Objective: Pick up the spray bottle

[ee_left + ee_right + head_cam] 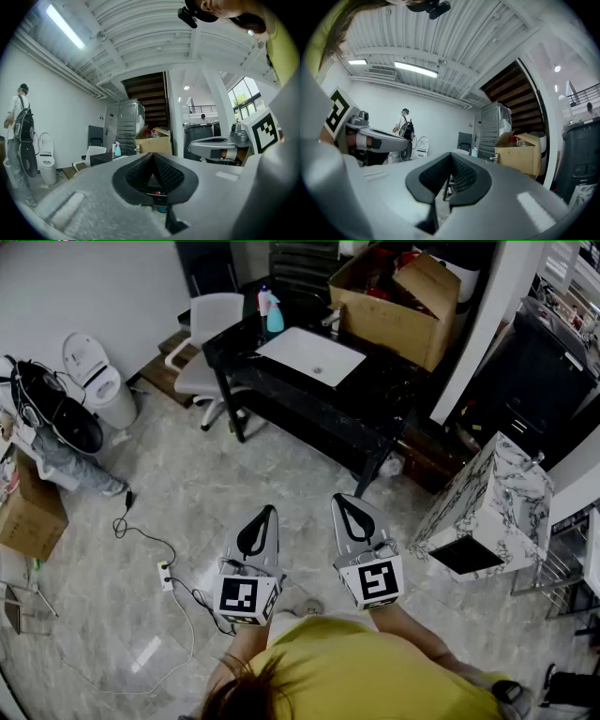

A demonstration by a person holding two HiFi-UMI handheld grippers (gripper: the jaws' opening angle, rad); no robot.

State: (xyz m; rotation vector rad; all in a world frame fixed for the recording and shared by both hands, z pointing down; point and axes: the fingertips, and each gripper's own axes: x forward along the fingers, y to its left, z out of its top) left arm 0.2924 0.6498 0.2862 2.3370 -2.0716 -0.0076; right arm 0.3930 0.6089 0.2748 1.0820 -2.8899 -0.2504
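The teal spray bottle stands at the far left end of a black table, next to a white bottle. It shows small and far off in the left gripper view and the right gripper view. Both grippers are held level side by side over the floor, well short of the table. My left gripper is shut with nothing between its jaws, its tip pointing toward the table. My right gripper is also shut and empty.
A white basin and an open cardboard box sit on the table. A white chair stands left of it, a toilet farther left. A marble cabinet is at right. A cable with power strip lies on the floor. A person with a backpack stands at left.
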